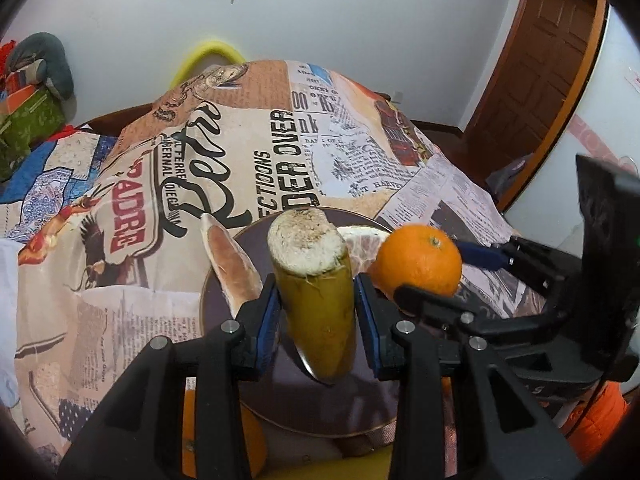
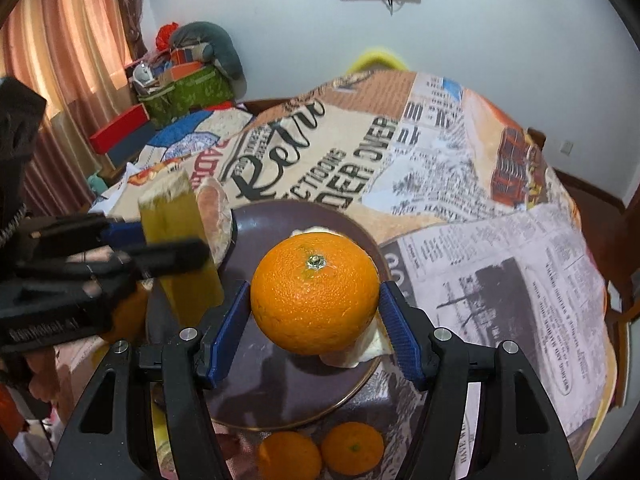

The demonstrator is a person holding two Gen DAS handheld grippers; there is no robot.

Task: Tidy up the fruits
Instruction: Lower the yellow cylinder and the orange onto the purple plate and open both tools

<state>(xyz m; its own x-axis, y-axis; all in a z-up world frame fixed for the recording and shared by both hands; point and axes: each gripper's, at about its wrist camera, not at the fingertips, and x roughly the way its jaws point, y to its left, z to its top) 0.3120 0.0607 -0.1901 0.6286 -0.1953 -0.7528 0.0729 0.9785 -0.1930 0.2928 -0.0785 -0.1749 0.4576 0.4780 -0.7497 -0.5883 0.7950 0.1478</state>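
Note:
My left gripper (image 1: 316,316) is shut on a yellow-green sugarcane piece (image 1: 314,292) and holds it over the dark purple plate (image 1: 360,404). My right gripper (image 2: 314,320) is shut on a large orange (image 2: 316,292), held over the same plate (image 2: 276,392). A pomelo segment (image 1: 234,264) leans on the plate's left rim, and another pale segment (image 1: 360,244) lies on the plate behind the orange (image 1: 418,264). In the right wrist view the sugarcane (image 2: 180,240) and left gripper (image 2: 120,256) are at the left. Two small oranges (image 2: 320,452) lie on the cloth in front of the plate.
The table wears a newspaper-print cloth (image 1: 200,184). Another orange (image 1: 224,436) lies near the plate, partly hidden by my left gripper. Boxes and cushions (image 2: 188,76) pile up at the far left. A wooden door (image 1: 536,72) stands at the right.

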